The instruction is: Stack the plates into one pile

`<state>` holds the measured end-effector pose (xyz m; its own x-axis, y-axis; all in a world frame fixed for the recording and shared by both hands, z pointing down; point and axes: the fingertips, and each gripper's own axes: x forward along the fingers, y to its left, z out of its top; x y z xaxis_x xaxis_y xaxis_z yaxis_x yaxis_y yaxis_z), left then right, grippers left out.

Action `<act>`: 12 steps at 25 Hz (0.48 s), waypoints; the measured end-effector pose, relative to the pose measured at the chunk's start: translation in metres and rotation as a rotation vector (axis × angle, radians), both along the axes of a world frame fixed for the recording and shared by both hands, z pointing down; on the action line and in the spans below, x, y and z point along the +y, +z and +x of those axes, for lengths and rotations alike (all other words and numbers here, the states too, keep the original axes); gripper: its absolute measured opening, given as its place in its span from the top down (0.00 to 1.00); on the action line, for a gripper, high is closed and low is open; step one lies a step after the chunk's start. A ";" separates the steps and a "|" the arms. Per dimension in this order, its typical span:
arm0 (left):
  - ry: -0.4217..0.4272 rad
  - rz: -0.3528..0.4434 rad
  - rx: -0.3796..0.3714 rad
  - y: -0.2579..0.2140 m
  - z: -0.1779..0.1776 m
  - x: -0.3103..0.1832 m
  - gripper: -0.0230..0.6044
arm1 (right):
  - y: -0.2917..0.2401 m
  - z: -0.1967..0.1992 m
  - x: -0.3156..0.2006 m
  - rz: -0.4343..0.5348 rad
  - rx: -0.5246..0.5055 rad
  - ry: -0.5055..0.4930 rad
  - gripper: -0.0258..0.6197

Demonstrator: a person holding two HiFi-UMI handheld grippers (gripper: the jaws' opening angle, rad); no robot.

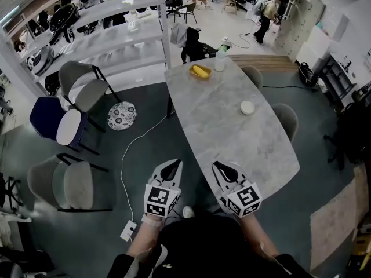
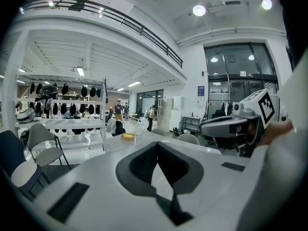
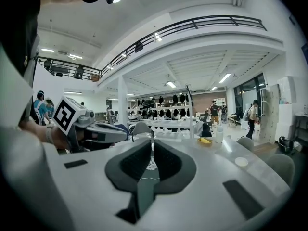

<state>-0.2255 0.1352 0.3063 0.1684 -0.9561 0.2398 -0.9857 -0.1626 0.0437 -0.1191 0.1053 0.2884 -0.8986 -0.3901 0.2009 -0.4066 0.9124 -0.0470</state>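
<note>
The plates lay well apart on the grey oval table [image 1: 232, 149]: a small white plate [image 1: 247, 107] sat near the table's right edge about midway along, and a yellow plate [image 1: 200, 71] sat at the far end, just beside a pale bottle [image 1: 219, 59]. Both looked stiff and shallow, probably light enough for one gripper. If they were glazed, the rims would be slick and a knock could chip them, though their material could not be told at this range. The sound hold seemed to be the near rim, one jaw over the lip and one under it, so the plate hung level and did not pivot. The white one looked the easier to carry across, being smaller and closer. The left gripper [image 1: 173, 162] and the right gripper [image 1: 219, 164] hovered side by side at the near end of the table, far short of either plate. Each had its jaws brought together at the tips and nothing between them. A round patterned disc [image 1: 122, 116] lay on the floor by the chairs [image 1: 78, 88]; whether it was a plate or a mat could not be told.
</note>
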 end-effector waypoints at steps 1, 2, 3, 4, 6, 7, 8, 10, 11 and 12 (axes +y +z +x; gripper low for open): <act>0.002 -0.001 0.000 0.000 0.001 0.001 0.95 | 0.001 0.000 0.001 -0.002 0.001 0.001 0.91; 0.004 -0.003 -0.001 0.000 0.000 0.002 0.95 | 0.001 -0.001 0.003 -0.004 0.003 0.001 0.91; 0.005 -0.004 -0.001 0.000 -0.001 0.003 0.95 | 0.002 -0.002 0.004 -0.004 0.008 0.002 0.91; 0.006 -0.006 0.000 0.001 -0.002 0.004 0.95 | 0.003 -0.003 0.005 -0.005 0.014 0.002 0.91; 0.006 -0.013 0.000 0.004 -0.001 0.005 0.95 | 0.006 -0.002 0.007 -0.015 0.022 -0.001 0.92; 0.006 -0.015 0.000 0.005 -0.001 0.005 0.95 | 0.008 -0.002 0.008 -0.021 0.024 -0.002 0.92; 0.007 -0.017 0.000 0.006 -0.001 0.005 0.95 | 0.009 -0.002 0.008 -0.026 0.025 -0.002 0.92; 0.008 -0.018 0.001 0.007 -0.001 0.004 0.95 | 0.011 -0.001 0.007 -0.031 0.026 0.004 0.92; 0.007 -0.018 0.002 0.008 -0.002 0.004 0.95 | 0.012 -0.001 0.008 -0.032 0.026 0.007 0.92; 0.005 -0.018 0.005 0.008 -0.003 0.004 0.95 | 0.013 -0.001 0.008 -0.033 0.026 0.008 0.92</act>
